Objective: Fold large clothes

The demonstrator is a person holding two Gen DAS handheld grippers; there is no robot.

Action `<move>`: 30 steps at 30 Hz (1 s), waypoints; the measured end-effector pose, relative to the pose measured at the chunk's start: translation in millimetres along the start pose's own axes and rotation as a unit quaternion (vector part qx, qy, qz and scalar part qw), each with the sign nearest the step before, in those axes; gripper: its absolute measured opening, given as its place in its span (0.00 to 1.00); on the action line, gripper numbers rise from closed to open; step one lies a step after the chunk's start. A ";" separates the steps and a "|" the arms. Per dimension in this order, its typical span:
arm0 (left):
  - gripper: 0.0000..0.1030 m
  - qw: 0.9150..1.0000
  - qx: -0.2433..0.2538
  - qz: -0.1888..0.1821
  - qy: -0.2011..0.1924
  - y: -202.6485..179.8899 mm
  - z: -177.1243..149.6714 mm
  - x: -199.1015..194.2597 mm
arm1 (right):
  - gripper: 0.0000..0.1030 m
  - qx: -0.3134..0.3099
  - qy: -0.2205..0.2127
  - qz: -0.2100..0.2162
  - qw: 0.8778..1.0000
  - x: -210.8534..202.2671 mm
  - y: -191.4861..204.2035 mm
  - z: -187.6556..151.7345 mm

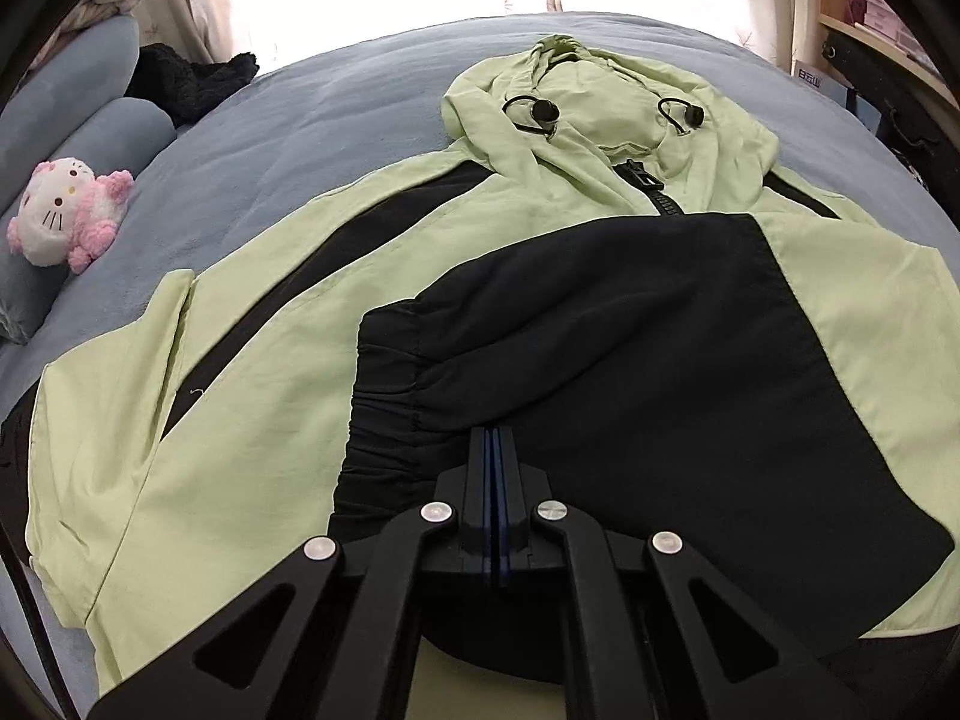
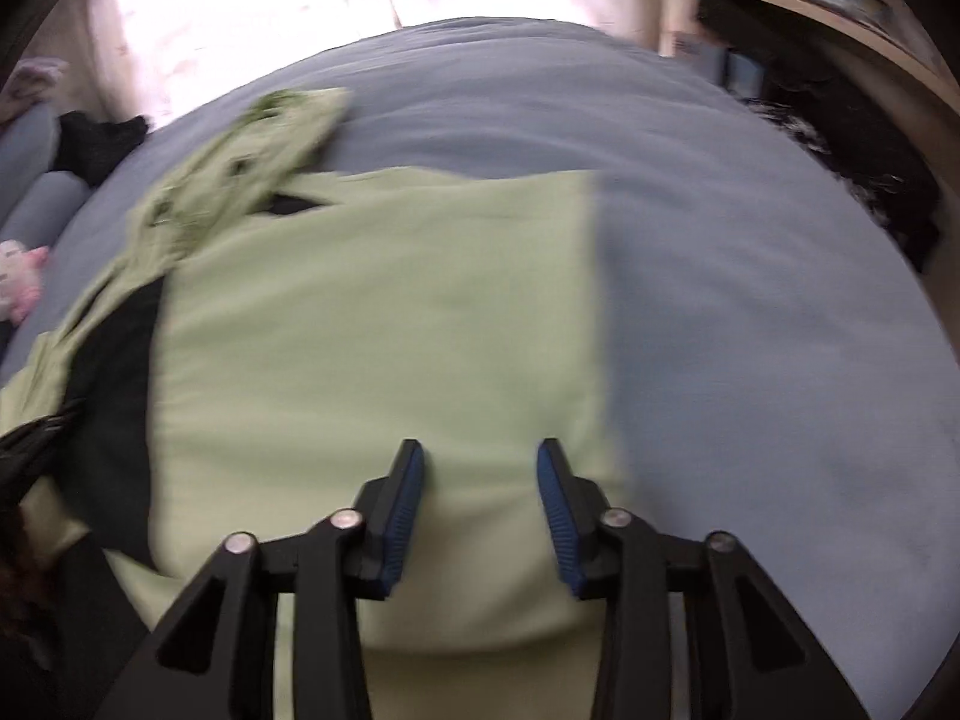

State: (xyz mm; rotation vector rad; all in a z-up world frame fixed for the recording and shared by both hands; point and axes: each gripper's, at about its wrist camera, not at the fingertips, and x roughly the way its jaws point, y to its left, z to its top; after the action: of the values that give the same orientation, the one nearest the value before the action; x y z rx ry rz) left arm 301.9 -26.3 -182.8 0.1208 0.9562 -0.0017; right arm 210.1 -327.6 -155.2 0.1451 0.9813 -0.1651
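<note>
I see the jacket (image 1: 270, 324), light green with black panels, spread flat on the grey-blue bed (image 1: 336, 96), hood (image 1: 606, 114) toward the window. One black sleeve (image 1: 600, 330) lies folded across the chest. My left gripper (image 1: 493, 438) is pressed together, tips at the sleeve's gathered cuff; whether cloth is pinched between them I cannot tell. My right gripper (image 2: 480, 456) is spread, with green fabric under the gap and nothing clamped; that view is blurred. A pink-and-white plush toy (image 1: 66, 216) sits beside the pillows (image 1: 90, 120).
</note>
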 end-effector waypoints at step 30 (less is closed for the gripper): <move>0.57 0.997 0.041 -0.049 -0.053 -13.5 -26.2 -167.1 | 0.05 0.003 -0.053 0.043 0.998 -142.0 32.1 -23.2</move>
State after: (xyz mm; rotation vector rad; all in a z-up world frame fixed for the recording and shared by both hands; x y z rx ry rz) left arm 183.3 -45.7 -63.0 0.1485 0.8547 -0.1363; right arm 120.4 -281.3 -47.8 0.1820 0.8664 -0.0948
